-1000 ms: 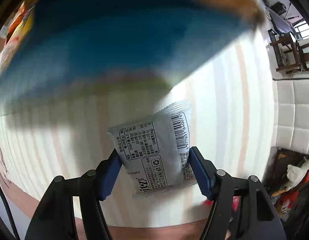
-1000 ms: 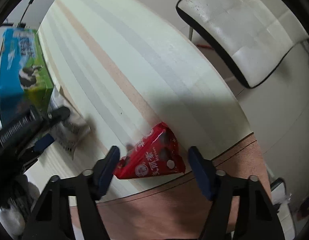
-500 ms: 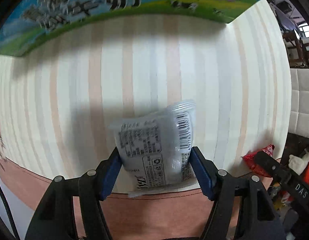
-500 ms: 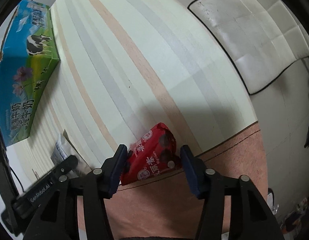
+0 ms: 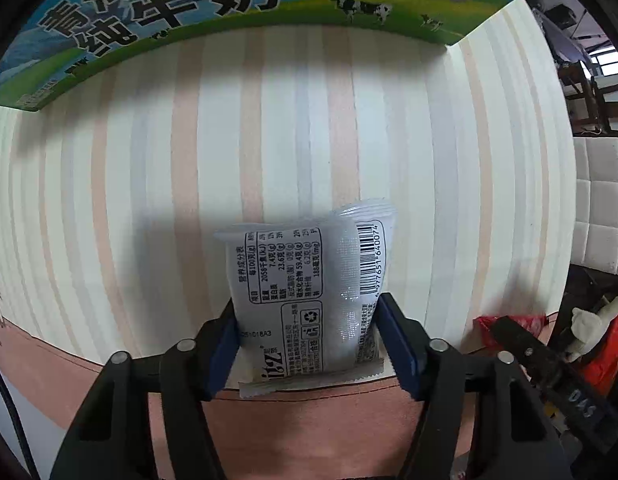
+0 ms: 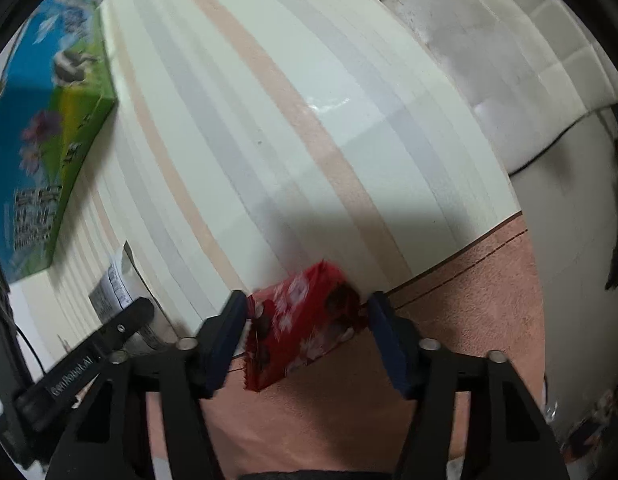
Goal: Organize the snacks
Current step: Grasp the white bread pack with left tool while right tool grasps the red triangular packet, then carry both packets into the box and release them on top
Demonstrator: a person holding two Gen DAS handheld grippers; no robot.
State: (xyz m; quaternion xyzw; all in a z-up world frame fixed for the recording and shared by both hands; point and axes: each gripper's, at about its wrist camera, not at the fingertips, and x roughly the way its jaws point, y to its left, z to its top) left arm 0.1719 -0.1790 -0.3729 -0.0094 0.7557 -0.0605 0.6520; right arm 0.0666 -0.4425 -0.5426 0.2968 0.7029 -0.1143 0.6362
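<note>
Grey packet clamped in left tool; jaws just closing.

I seem to be working in a lived-in home room: a striped tablecloth over the table, a padded white chair beside it, wooden furniture near a window, floor clutter.

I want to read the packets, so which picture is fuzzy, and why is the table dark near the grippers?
Left wrist view: the silver snack packet is sharp, print readable, with shadow on the striped table around it. Right wrist view: the red snack packet is smeared by blur, in shadow too.
</note>
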